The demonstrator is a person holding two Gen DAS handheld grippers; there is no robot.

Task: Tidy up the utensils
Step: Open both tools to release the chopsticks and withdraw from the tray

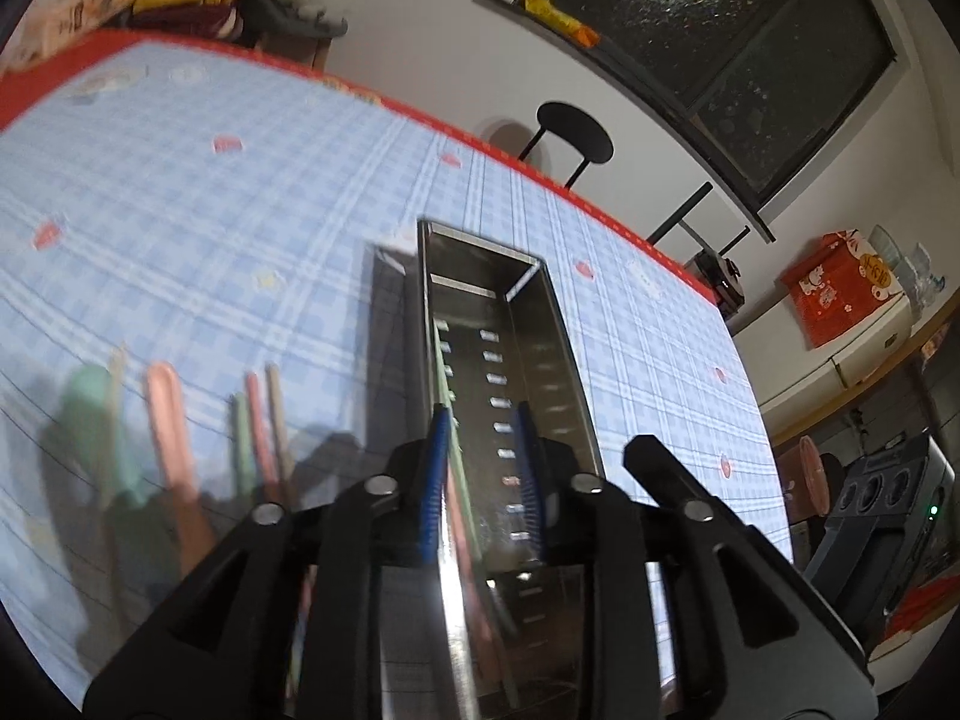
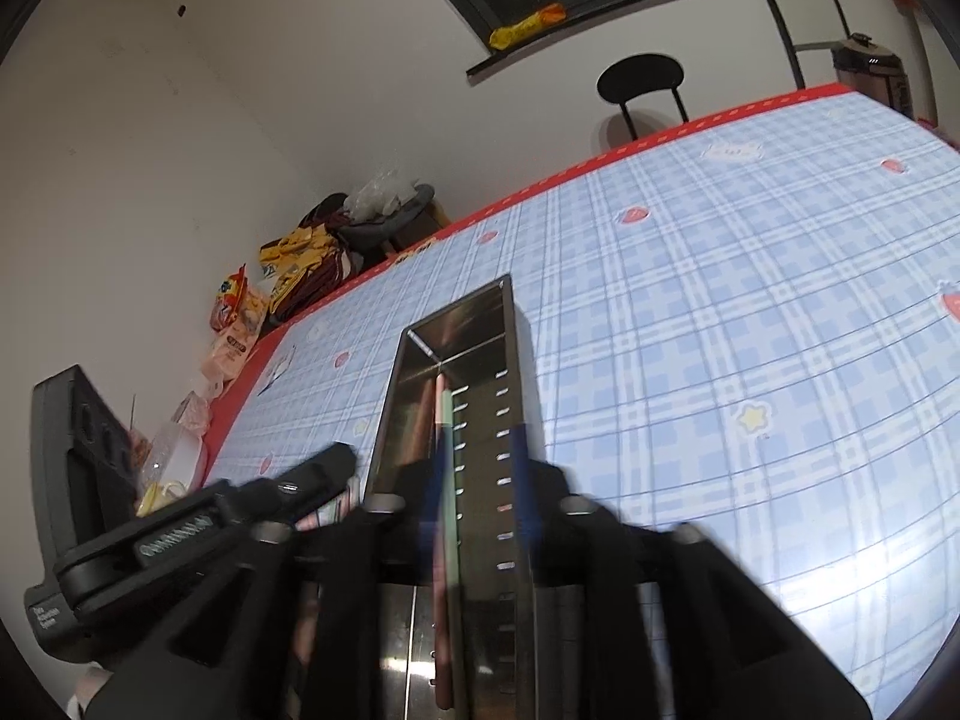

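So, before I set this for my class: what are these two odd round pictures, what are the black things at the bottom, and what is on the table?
No robot here: a person holds a pair of tongs in each hand, and each pair carries a wide-angle camera that looks along its blue-padded fingers. One picture is from the left tongs, the other from the right tongs.

On the blue checked tablecloth lies a long slotted steel utensil holder with pink and green chopsticks inside. More pastel utensils lie loose beside it, too blurred to name.

Both tongs reach over the holder, open, with nothing clamped.
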